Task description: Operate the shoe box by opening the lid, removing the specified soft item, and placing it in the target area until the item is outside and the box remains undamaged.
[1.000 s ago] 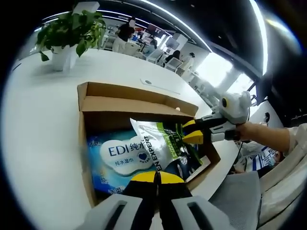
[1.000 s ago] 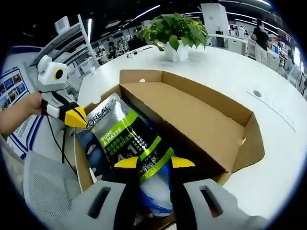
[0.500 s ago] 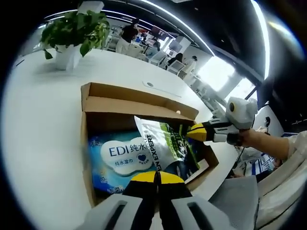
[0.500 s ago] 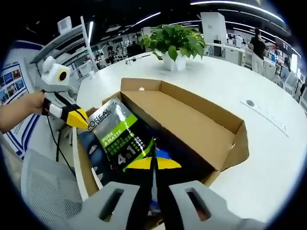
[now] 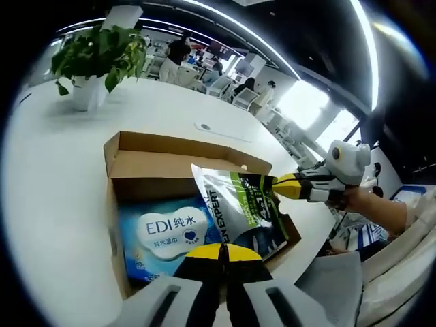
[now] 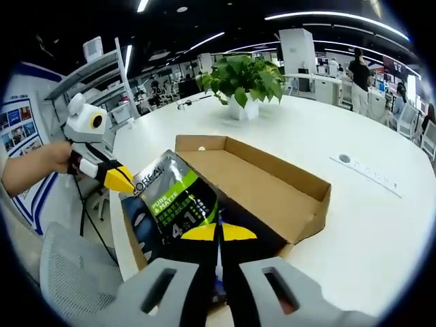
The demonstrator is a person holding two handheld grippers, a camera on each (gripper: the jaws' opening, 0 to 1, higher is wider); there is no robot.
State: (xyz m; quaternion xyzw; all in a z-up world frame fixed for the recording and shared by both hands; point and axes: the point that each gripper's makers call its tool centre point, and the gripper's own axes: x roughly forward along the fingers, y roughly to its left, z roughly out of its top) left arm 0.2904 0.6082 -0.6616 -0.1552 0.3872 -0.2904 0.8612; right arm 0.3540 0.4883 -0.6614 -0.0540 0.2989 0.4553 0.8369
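Above the open shoe box [image 6: 272, 187]: both grippers pinching the green pouch [image 5: 238, 204].
Right gripper [image 6: 218, 233] and left gripper [image 5: 223, 252] jaws pressed together on opposite pouch ends, pouch half-raised over the wipes pack [image 5: 163, 228]. Lift level, clear the cardboard walls, then move toward the desk [image 6: 368, 225] edge.

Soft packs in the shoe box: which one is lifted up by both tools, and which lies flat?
The green-and-black L'Oreal pouch is lifted, gripped at opposite ends by the left tool and right tool. The blue EDI wet-wipes pack lies flat in the shoe box.
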